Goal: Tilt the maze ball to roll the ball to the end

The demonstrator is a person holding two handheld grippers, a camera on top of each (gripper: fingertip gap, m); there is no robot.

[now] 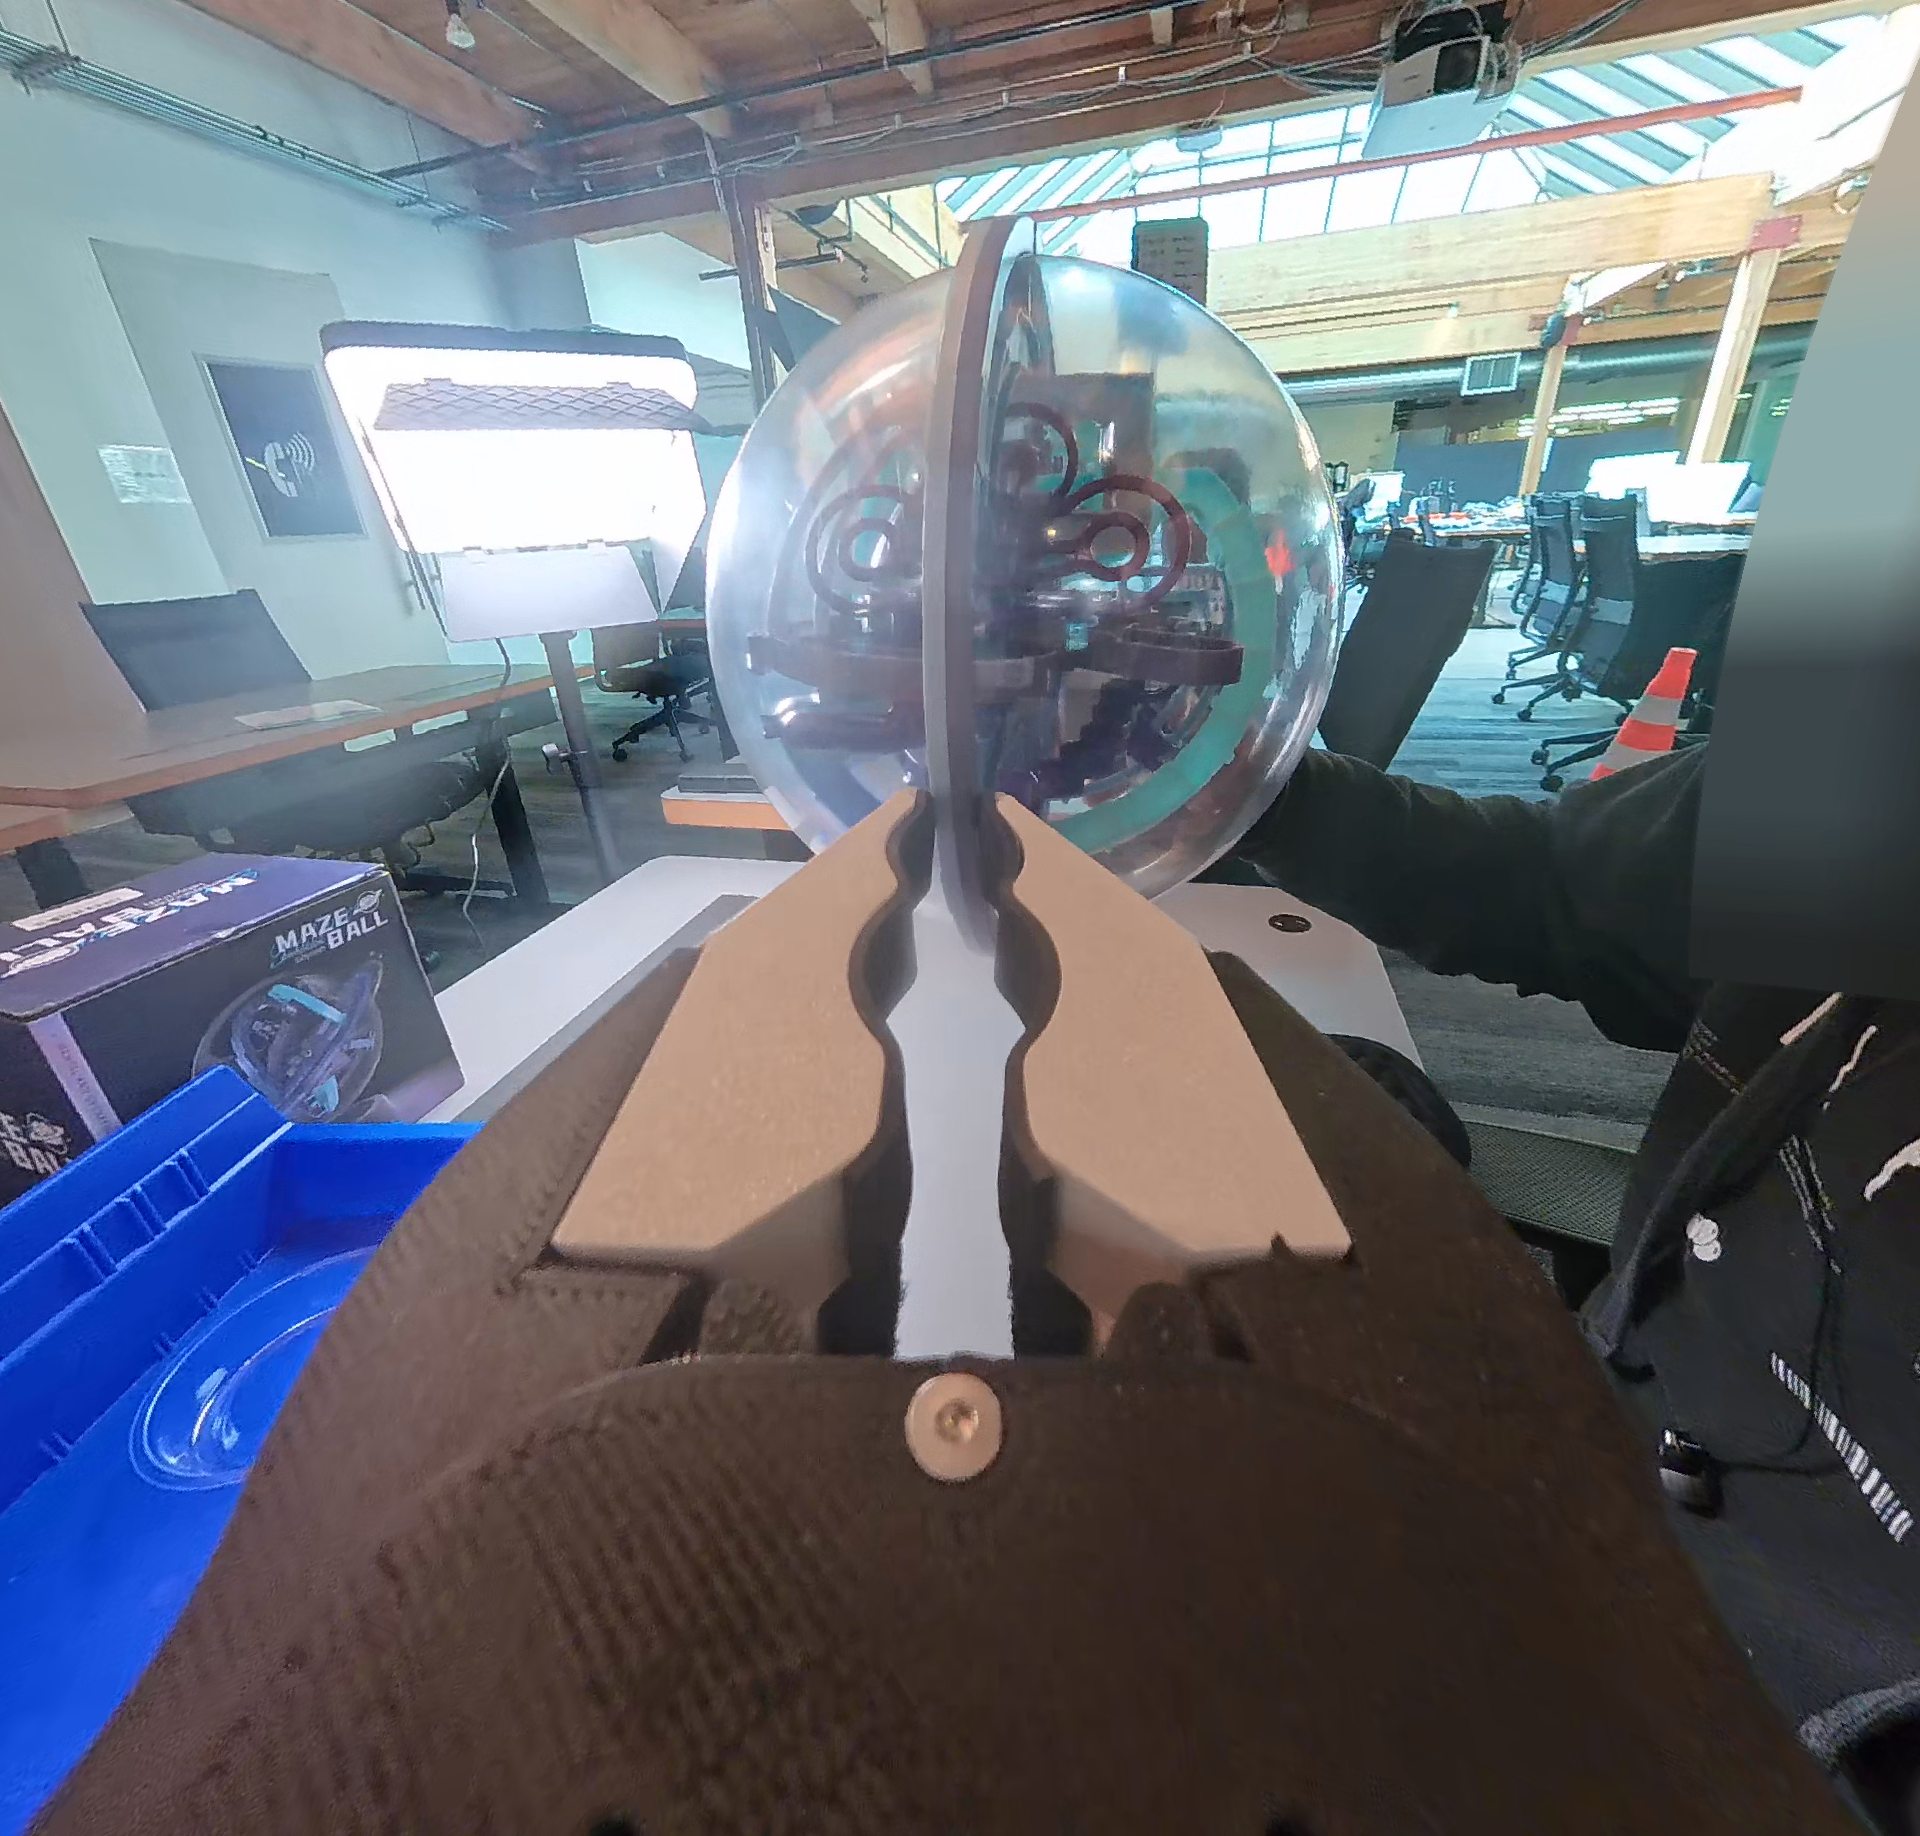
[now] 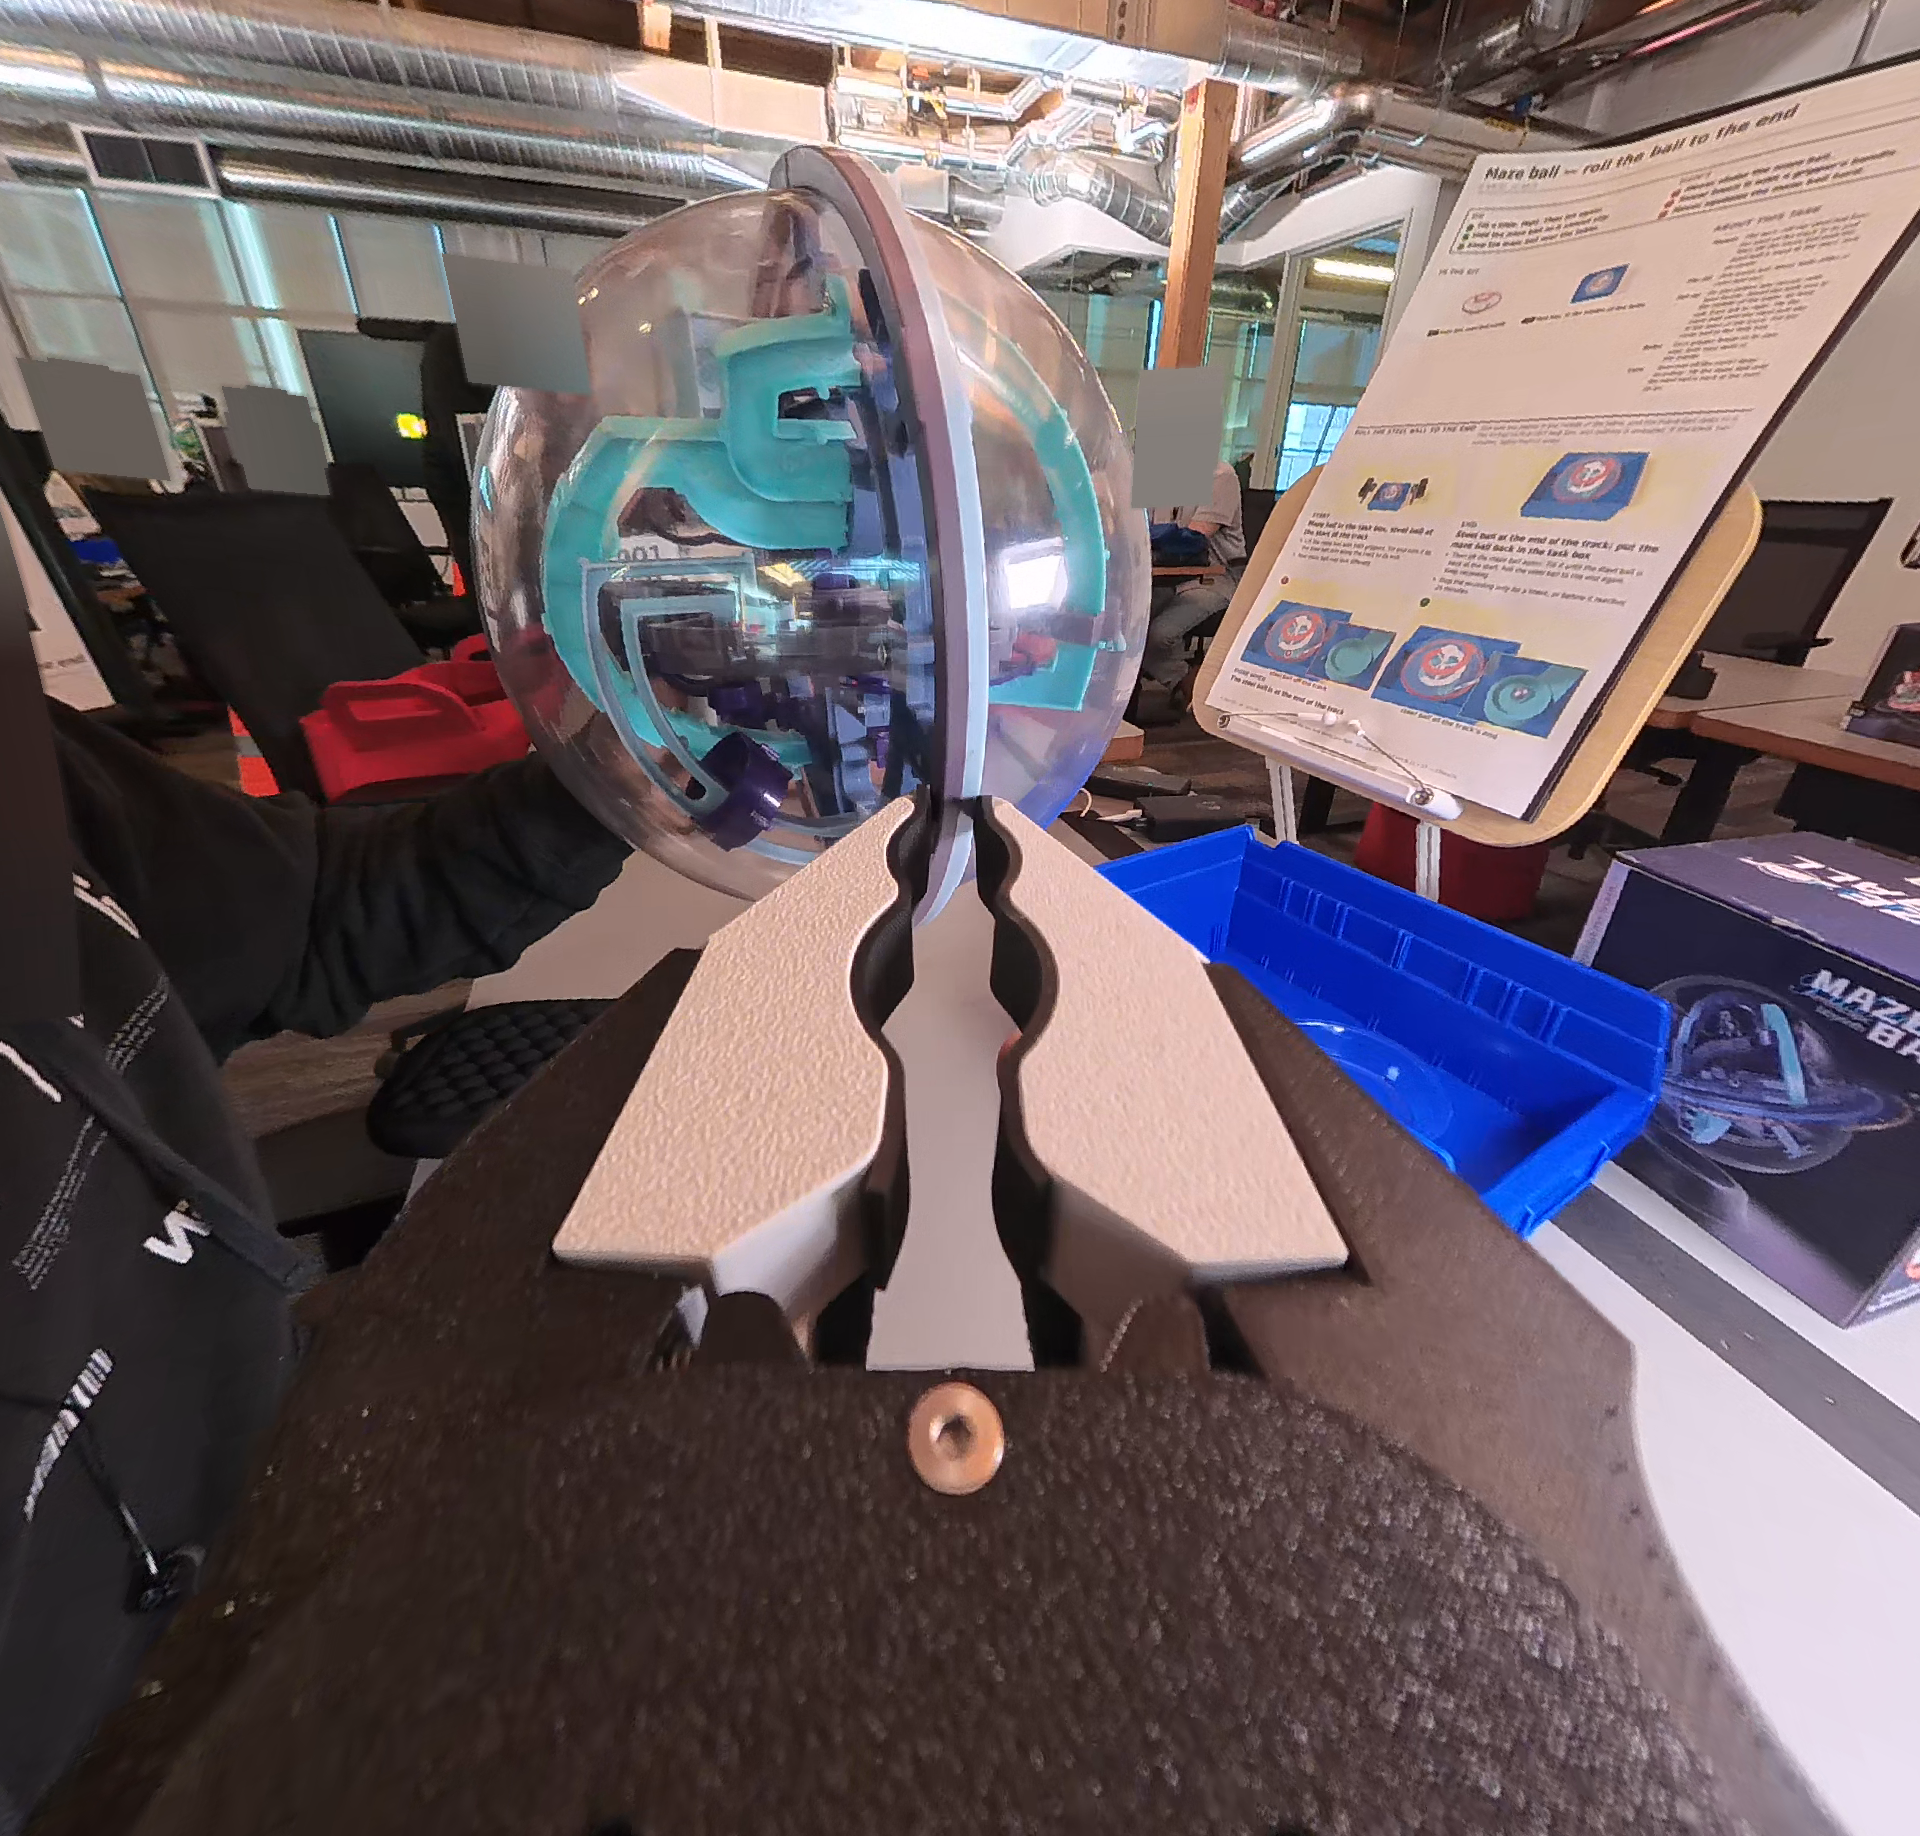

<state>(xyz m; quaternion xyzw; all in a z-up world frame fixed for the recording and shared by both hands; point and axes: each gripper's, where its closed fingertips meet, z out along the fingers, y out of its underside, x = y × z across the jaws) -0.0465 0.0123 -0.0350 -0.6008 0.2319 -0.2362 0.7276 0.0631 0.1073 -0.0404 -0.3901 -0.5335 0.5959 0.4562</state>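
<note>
Nearest the left wrist camera, the left gripper (image 1: 958,818) has its jaws clenched on the grey rim ring of the maze ball (image 1: 1023,581), the ring pinched between the two tan fingertips. In the right wrist view the right gripper (image 2: 948,818) grips that same ring in the same way, its pale fingers (image 2: 1049,851) pressing on either side of the band. The maze ball is a clear sphere with teal and purple tracks inside, held up in the air over the white desk (image 1: 582,945) between the two grippers, its ring standing nearly upright. The small ball inside cannot be made out. Beside it on the desk sits a blue bin (image 2: 1382,965) with a clear round stand lying in it, and at the bin's far side a dark printed box (image 2: 1787,1059). Past the desk edge an instruction sheet (image 2: 1558,436) leans on a wooden stand.
</note>
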